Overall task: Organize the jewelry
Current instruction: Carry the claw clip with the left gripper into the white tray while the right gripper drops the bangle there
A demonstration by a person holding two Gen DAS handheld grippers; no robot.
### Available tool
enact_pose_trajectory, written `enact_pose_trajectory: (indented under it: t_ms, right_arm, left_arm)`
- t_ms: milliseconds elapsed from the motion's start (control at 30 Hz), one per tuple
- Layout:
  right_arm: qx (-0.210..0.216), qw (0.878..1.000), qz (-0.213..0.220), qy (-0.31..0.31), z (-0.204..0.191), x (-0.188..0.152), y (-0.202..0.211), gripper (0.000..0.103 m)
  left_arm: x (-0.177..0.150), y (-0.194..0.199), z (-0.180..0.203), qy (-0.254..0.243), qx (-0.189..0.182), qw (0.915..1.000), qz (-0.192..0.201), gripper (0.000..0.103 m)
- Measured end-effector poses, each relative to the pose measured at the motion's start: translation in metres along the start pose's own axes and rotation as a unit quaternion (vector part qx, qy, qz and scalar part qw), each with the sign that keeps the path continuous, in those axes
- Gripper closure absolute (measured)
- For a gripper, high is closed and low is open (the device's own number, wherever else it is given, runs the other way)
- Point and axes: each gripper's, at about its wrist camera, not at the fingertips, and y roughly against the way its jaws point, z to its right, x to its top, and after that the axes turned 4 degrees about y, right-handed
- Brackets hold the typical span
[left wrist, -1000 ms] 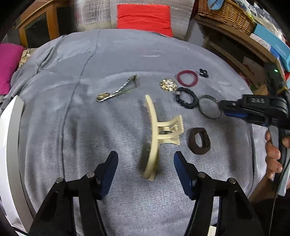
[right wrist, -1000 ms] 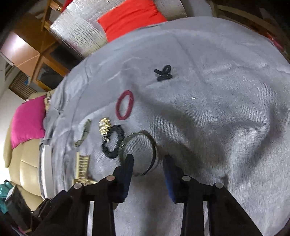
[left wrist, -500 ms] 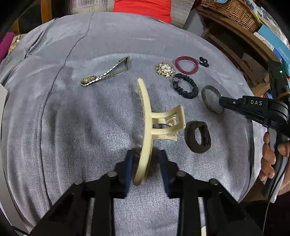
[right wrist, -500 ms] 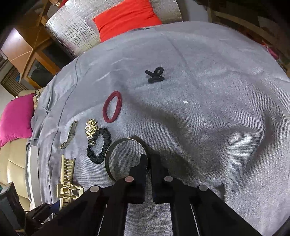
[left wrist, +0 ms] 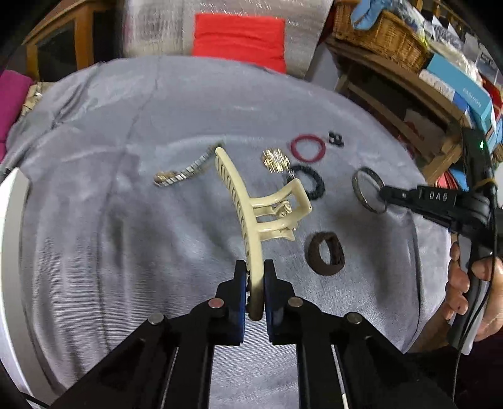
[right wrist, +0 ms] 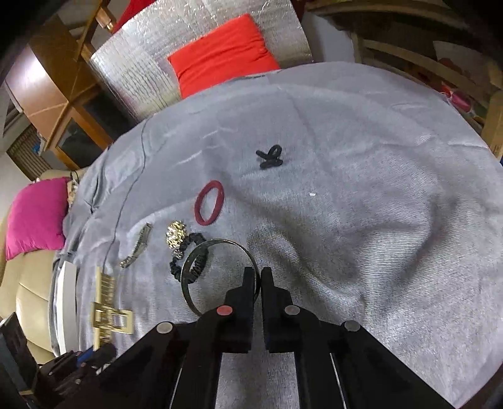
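On a table draped in grey woven cloth (left wrist: 132,239), the left gripper (left wrist: 255,280) has its blue-padded jaws closing on the near end of a large cream plastic claw hair clip (left wrist: 251,204), which sits between the pads and juts forward from them, its toothed spine arching away and its spring hinge turned to the right. From the right wrist view the same clip shows at the lower left, blurred. The right gripper (right wrist: 257,277) has its black jaws pressed together on the near rim of a thin dark metal bangle (right wrist: 217,248); in the left wrist view the bangle hangs from that gripper's tip over the cloth, and a person's hand (left wrist: 465,289) grips the handle at the right edge. The remaining pieces lie loose on the cloth: a dark brown fabric hair tie (left wrist: 325,253) just right of the clip, a black ruffled scrunchie (left wrist: 309,182) beyond it, a gold filigree brooch (left wrist: 275,159) beside the scrunchie, a maroon elastic hair band (left wrist: 308,147) farther back, and a small black knotted elastic (left wrist: 335,138) next to that. A metal link watch strap (left wrist: 185,171) lies to the left of the clip's far tip. A red cushion (left wrist: 239,39) rests beyond the table against a silvery quilted back, and a wicker basket (left wrist: 380,30) stands on wooden shelving to the right.
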Motion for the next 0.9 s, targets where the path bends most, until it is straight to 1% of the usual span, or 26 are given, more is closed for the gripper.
enact_pose_trajectory:
  t_ms: [67,133,167,267,367,467,600,667,767,800,900]
  right_arm:
    - [0.008,1.000,0.009,-0.004,-0.002,-0.001,0.005,0.098]
    - [0.018,1.000,0.021,-0.003,-0.007,-0.001,0.010,0.098]
    - [0.021,0.999,0.027,0.001,-0.011,-0.002,0.013,0.098]
    - [0.029,0.999,0.032,0.006,-0.022,-0.005,0.014,0.098]
    - [0.042,0.999,0.032,0.012,-0.034,-0.011,0.011,0.098]
    - [0.048,0.998,0.034,0.027,-0.049,-0.014,0.006,0.098]
    - [0.065,0.997,0.031,0.031,-0.064,-0.016,0.000,0.098]
    - [0.073,0.996,0.031,0.037,-0.072,-0.016,-0.004,0.098]
    - [0.089,0.995,0.027,0.045,-0.084,-0.017,-0.008,0.098]
    - [0.096,0.994,0.025,0.046,-0.090,-0.018,-0.010,0.098]
    - [0.121,0.991,0.020,0.051,-0.112,-0.022,-0.014,0.098]
  left_arm:
    - [0.002,0.013,-0.004,0.004,0.015,0.9995,0.026,0.093]
    - [0.003,0.029,-0.018,0.018,0.025,0.9982,0.052,0.093]
    - [0.004,0.039,-0.028,0.028,0.041,0.9964,0.068,0.093]
    - [0.007,0.059,-0.059,0.061,0.080,0.9903,0.095,0.093]
    - [0.009,0.080,-0.100,0.106,0.112,0.9805,0.122,0.093]
    - [0.007,0.100,-0.143,0.155,0.145,0.9668,0.143,0.093]
    - [-0.002,0.118,-0.192,0.196,0.177,0.9534,0.146,0.093]
    - [-0.011,0.122,-0.208,0.205,0.183,0.9502,0.147,0.093]
    - [-0.027,0.138,-0.224,0.210,0.211,0.9435,0.145,0.093]
    - [-0.035,0.143,-0.231,0.219,0.218,0.9406,0.141,0.093]
    - [-0.054,0.148,-0.242,0.240,0.217,0.9388,0.119,0.093]
